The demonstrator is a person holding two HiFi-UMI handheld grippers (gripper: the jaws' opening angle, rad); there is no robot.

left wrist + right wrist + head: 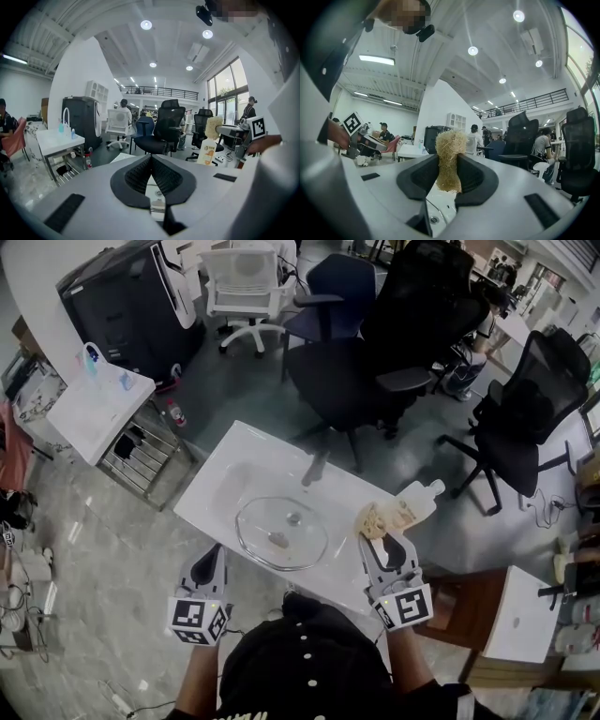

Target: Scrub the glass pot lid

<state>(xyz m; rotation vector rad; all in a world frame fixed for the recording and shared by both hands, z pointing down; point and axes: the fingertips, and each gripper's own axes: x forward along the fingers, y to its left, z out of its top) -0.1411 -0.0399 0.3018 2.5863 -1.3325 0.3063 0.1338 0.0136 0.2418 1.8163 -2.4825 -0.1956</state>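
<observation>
White worktop (234,460) sits diagonal in the head view, with black office chairs (375,362) close along its far edge and to the right, and open floor off its left end. A white side table (94,409) is well apart at far left. Glass pot lid (281,532) lies flat mid-worktop, knob up, with a small brown patch on the glass. Its rim is near the near edge, and there's bare surface beyond it toward the far-left corner. A bottle (412,507) lies at the right edge. Left tool (214,554) is closed and empty, at the near-left edge just outside the lid rim, not touching. Right tool (377,535) is clamped on a tan fibrous scrubber (372,519), right of the lid, beside the bottle.
</observation>
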